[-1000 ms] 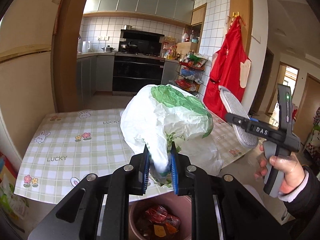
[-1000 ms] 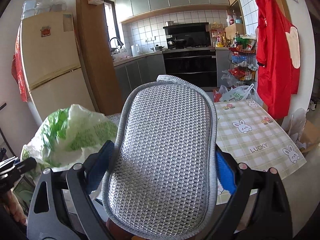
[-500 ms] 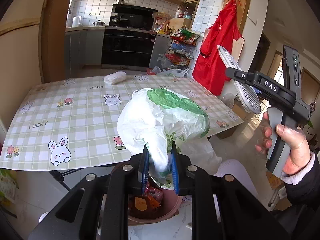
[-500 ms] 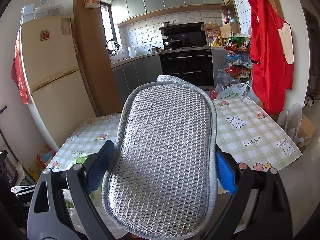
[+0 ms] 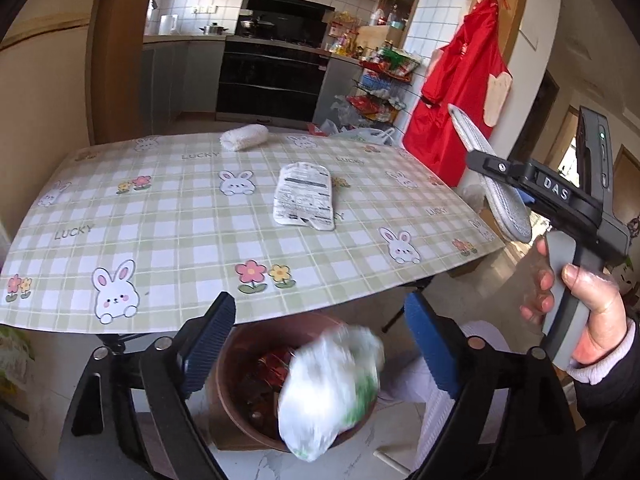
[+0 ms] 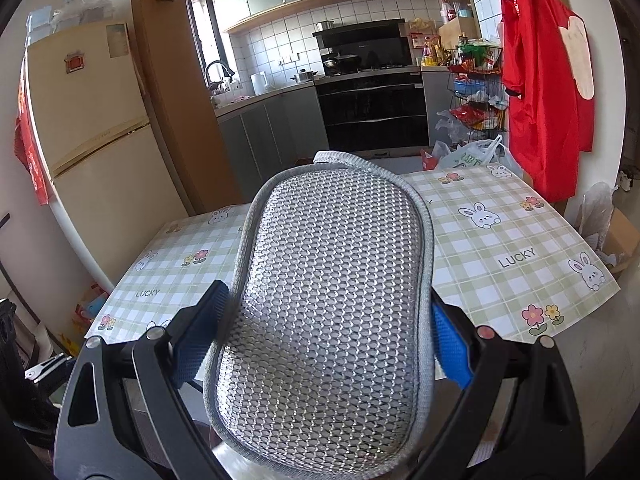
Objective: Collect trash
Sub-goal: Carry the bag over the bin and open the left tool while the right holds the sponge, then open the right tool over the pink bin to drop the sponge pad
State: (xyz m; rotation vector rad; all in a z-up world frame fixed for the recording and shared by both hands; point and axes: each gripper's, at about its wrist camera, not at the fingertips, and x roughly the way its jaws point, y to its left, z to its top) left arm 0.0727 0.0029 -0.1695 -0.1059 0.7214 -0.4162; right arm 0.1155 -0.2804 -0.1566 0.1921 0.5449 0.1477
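Observation:
In the left wrist view my left gripper [image 5: 318, 344] has its jaws opening wide, nothing pressed between the blue pads. Below them a white and green plastic bag [image 5: 330, 388], blurred, drops into a brown bin [image 5: 248, 364] that holds red wrappers. A flat white packet [image 5: 305, 196] lies on the checked table [image 5: 168, 216]. At the right a hand holds my right gripper [image 6: 324, 336], which is shut on a grey mesh scrubbing pad [image 6: 328, 312], seen edge-on as the pad [image 5: 492, 184] in the left view.
A rolled white cloth [image 5: 245, 137] lies at the table's far edge. A red apron [image 5: 460, 112] hangs on the wall at right. Beyond are a dark oven [image 5: 272, 76], a wire rack [image 5: 376, 96] and a fridge [image 6: 96, 152]. Plastic bags [image 6: 472, 154] sit on the floor.
My left gripper sank below the table edge and opened; the bag left its pads and falls into the bin. The packet on the table came into sight. The right gripper keeps the pad.

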